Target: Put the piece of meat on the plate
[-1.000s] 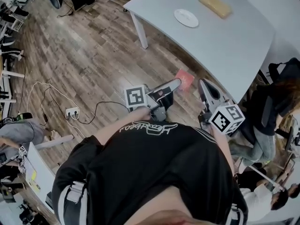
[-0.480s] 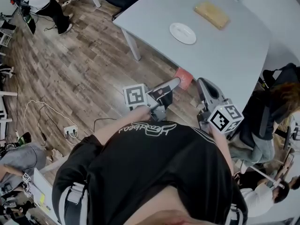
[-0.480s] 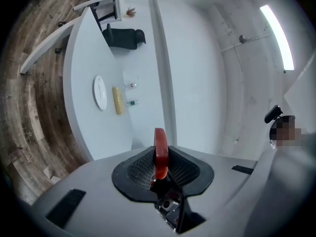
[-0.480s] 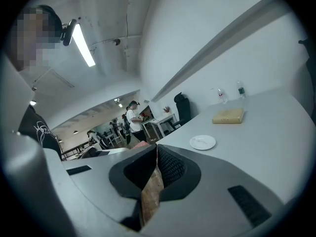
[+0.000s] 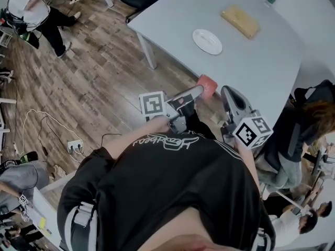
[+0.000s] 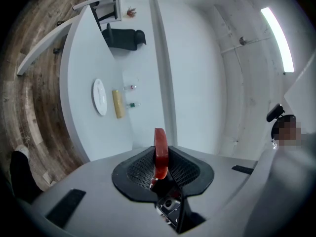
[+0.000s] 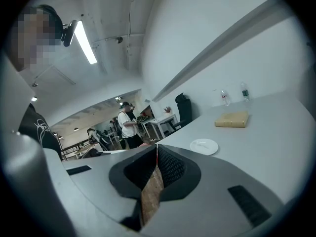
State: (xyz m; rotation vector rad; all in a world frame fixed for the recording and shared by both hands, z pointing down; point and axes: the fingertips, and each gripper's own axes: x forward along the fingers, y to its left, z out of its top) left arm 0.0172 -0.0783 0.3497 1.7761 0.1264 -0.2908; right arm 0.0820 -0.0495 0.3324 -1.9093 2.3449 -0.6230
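Left gripper (image 5: 199, 90), in the head view, is clenched on the piece of meat (image 5: 208, 84), held out close to the near edge of the tabletop (image 5: 261, 67). The white plate (image 5: 207, 41) lies well apart, farther in, with a tan block (image 5: 239, 21) beyond it. The right gripper (image 5: 228, 94) hangs just to the right.

In the left gripper view, the piece of meat stands on edge between the pads. It is pinched low, so most of it projects clear, probably for an easy set-down.

In the right gripper view, the jaws meet at the tips around nothing, so I judge this gripper spare for the carry.
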